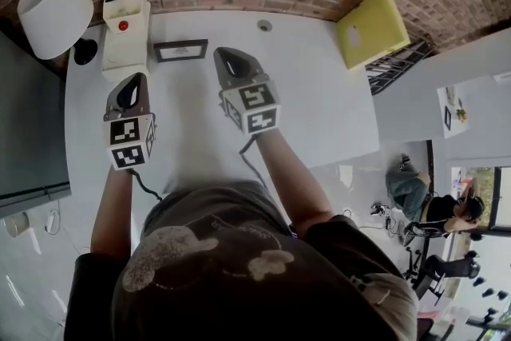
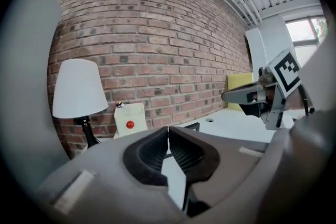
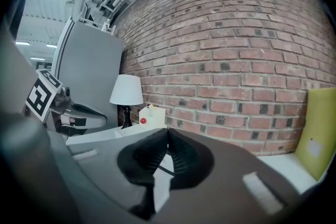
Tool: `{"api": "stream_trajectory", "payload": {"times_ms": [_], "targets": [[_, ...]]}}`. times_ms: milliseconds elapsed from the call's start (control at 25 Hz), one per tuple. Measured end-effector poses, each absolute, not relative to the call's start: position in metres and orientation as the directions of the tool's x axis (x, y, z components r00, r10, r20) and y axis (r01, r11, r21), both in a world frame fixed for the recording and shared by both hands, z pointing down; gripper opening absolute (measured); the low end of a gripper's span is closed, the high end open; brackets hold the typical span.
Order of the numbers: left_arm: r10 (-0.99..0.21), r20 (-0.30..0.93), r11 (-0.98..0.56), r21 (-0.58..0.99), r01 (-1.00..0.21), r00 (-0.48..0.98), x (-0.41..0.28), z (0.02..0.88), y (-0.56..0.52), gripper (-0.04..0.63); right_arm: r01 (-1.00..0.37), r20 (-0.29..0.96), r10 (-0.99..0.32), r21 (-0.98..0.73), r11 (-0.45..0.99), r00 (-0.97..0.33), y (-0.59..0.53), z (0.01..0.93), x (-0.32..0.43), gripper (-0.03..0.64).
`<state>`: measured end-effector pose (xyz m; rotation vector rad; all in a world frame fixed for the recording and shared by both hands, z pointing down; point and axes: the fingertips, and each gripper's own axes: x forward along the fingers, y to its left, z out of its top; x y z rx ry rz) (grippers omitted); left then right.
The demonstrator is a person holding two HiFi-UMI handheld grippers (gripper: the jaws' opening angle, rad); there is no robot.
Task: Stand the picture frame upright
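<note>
Two hand-held grippers are what I have to work with, and both are empty. The left hand-held gripper (image 2: 168, 136) has its jaws pressed together with nothing between them, and so does the right hand-held gripper (image 3: 168, 139). Both hang over the middle of the tabletop (image 1: 311, 92), clear of it.

From the head view the picture frame (image 1: 180, 50) seems to lie flat near the far edge of the tabletop, toward the far left corner. It sits just beside a white box (image 1: 124, 32) and ahead of the gap between my two tools, touching neither.

I judge the frame to be light and stiff, with a thin dark border round a pale face. That face is probably glazed, so smooth and breakable. I'd stay off it and pinch the border instead, one jaw over and one under a long rail. Lying so low, it gives little room to slip a jaw beneath, and it may slide toward the wall when nudged. I can't see whether there is a back prop.
</note>
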<state>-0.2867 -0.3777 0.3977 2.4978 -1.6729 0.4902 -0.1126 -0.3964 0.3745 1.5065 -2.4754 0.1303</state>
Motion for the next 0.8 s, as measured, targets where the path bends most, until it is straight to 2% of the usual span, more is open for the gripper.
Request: {"api": "stream_trajectory", "payload": {"times_ms": [440, 800], "targets": [[-0.91, 0.322, -0.295, -0.061, -0.953, 0.261, -0.262, 0.394, -0.33, 0.011, -0.83, 0.239, -0.809, 0.023, 0.558, -0.537, -0.364, 0.368, -0.087, 0.005], [-0.914, 0.331, -0.268, -0.062, -0.961, 0.233, -0.201, 0.394, -0.273, 0.011, -0.805, 0.229, -0.783, -0.001, 0.594, -0.578, -0.31, 0.367, -0.03, 0.005]]}}
